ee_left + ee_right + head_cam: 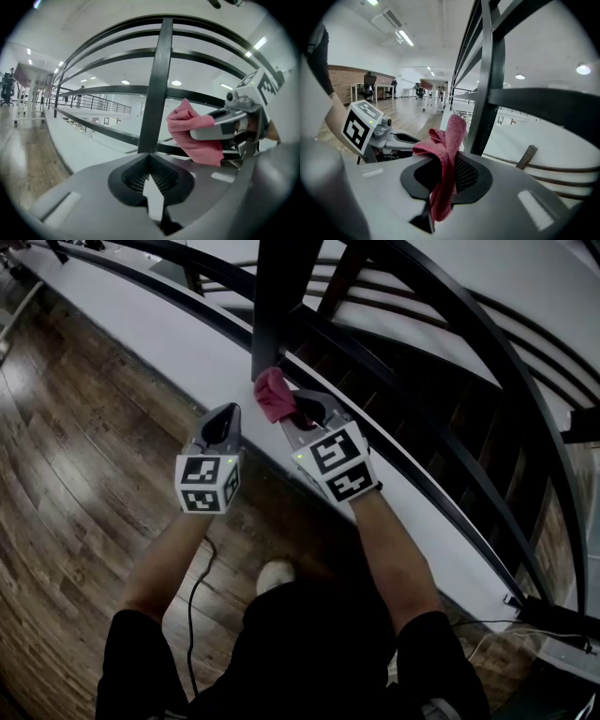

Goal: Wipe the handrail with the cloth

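Wood floor; right gripper fingers pinch cloth beside handrail post; left gripper fingers together.

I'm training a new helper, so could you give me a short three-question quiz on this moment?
1. Which hand-held gripper clamps the cloth? A) left B) right C) neither
2. True or false: the left hand-held gripper has nothing between its jaws.
3. Fill in: the cloth's colour is ___.

Key: 1 B, the right hand-held gripper; 2 true; 3 pink.
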